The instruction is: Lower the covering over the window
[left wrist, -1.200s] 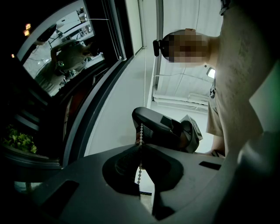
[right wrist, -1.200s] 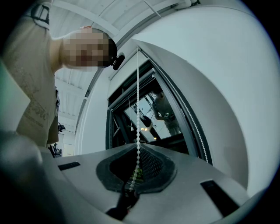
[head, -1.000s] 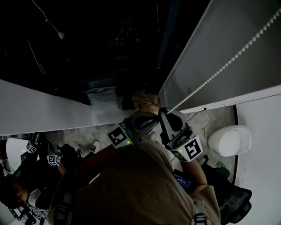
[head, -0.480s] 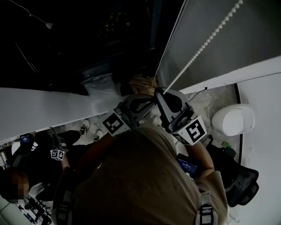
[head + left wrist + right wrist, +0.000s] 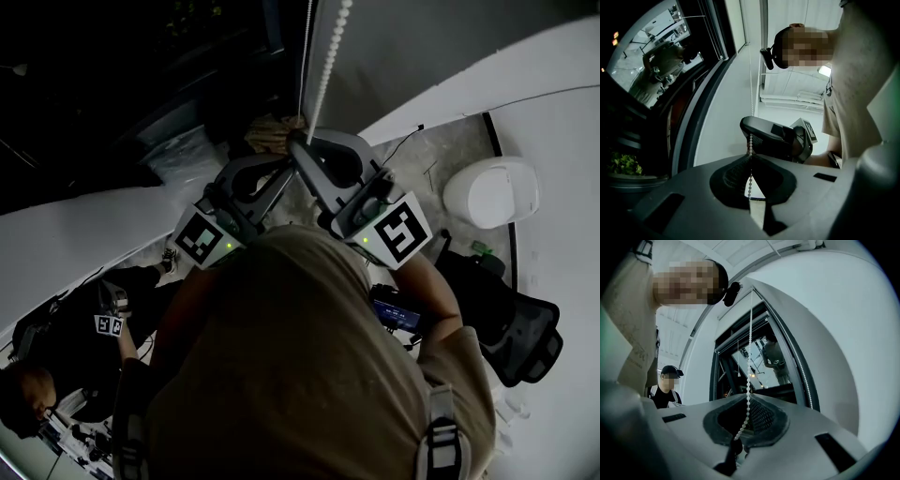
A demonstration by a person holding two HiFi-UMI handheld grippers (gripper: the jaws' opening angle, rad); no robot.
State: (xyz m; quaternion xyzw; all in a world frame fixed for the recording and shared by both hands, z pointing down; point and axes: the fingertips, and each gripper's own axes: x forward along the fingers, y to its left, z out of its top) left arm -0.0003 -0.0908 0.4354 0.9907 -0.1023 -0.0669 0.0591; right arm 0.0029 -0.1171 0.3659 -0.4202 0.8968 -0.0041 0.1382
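A white bead chain (image 5: 324, 58) hangs down beside the grey roller blind (image 5: 441, 37), which covers the right part of the dark window (image 5: 141, 56). Both grippers meet at the chain's lower end. My left gripper (image 5: 279, 169) is shut on the chain (image 5: 750, 174), and beads run up between its jaws. Just above it, my right gripper (image 5: 300, 144) is also shut on the chain (image 5: 749, 380). The right gripper (image 5: 774, 138) shows close ahead in the left gripper view. My head and shoulders hide everything below the grippers in the head view.
A white sill (image 5: 84, 234) runs under the window. On the floor to the right are a white rounded bin (image 5: 489, 192) and a black office chair (image 5: 525, 337). One person sits at lower left (image 5: 56, 375); another, in a cap, stands nearby (image 5: 670, 385). Outside the glass is a plant (image 5: 623, 164).
The head view has swung, so the grippers and the chain sit higher in the picture and the chain looks more upright. Both grippers keep their hold on the chain.
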